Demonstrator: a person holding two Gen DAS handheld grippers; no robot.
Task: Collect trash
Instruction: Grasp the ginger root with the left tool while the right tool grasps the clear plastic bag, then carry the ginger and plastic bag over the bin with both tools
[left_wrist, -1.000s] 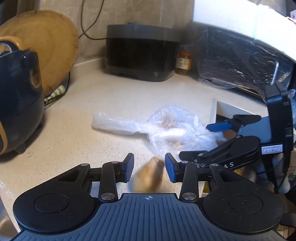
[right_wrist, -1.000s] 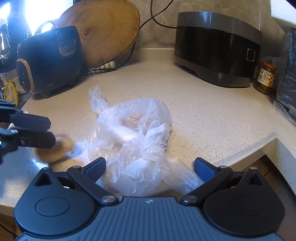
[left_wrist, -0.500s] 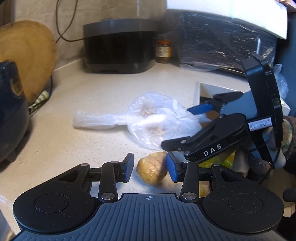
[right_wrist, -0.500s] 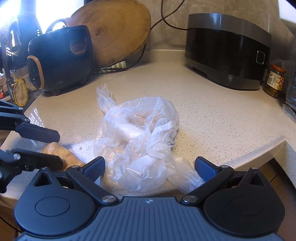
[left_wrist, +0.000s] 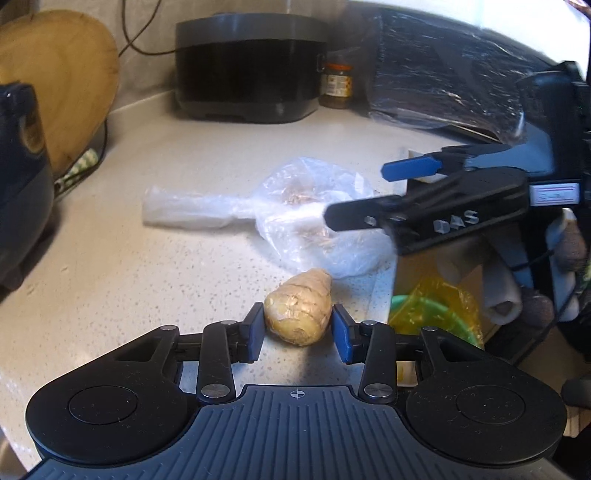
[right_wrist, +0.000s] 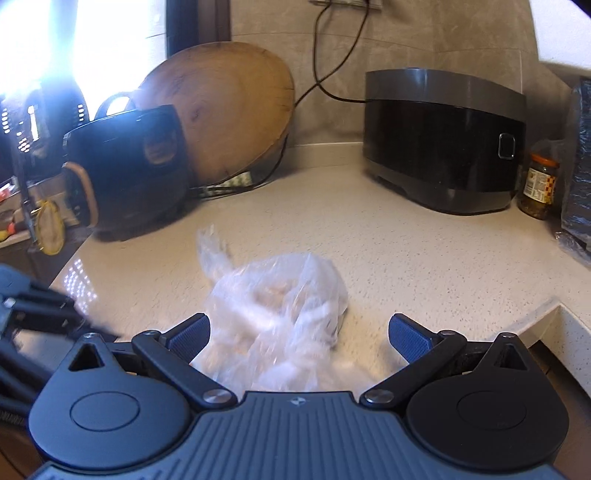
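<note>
A knobbly piece of ginger (left_wrist: 301, 314) lies on the speckled counter (left_wrist: 155, 266) near its front edge. My left gripper (left_wrist: 298, 326) straddles it; its jaws are closing, with the blue pads close beside the ginger and not visibly pressing on it. Just behind lies a crumpled clear plastic bag (left_wrist: 314, 221) holding brown scraps, also seen as the plastic bag (right_wrist: 280, 314) in the right wrist view. My right gripper (right_wrist: 299, 332) hovers wide open over its near end, grasping nothing. In the left wrist view the right gripper (left_wrist: 358, 194) reaches in from the right.
A black rice cooker (left_wrist: 251, 70), a jar (left_wrist: 336, 86) and a foil-wrapped black item (left_wrist: 443, 81) line the back. A round wooden board (right_wrist: 225, 107) and a dark appliance (right_wrist: 125, 166) stand left. Below the counter edge is a green bin with a yellow liner (left_wrist: 436, 314).
The ginger, blurred a second ago, now rests still on the counter between my left jaws, which have sunk toward it. The right gripper has tilted up, and the bag sits lower in its view.
</note>
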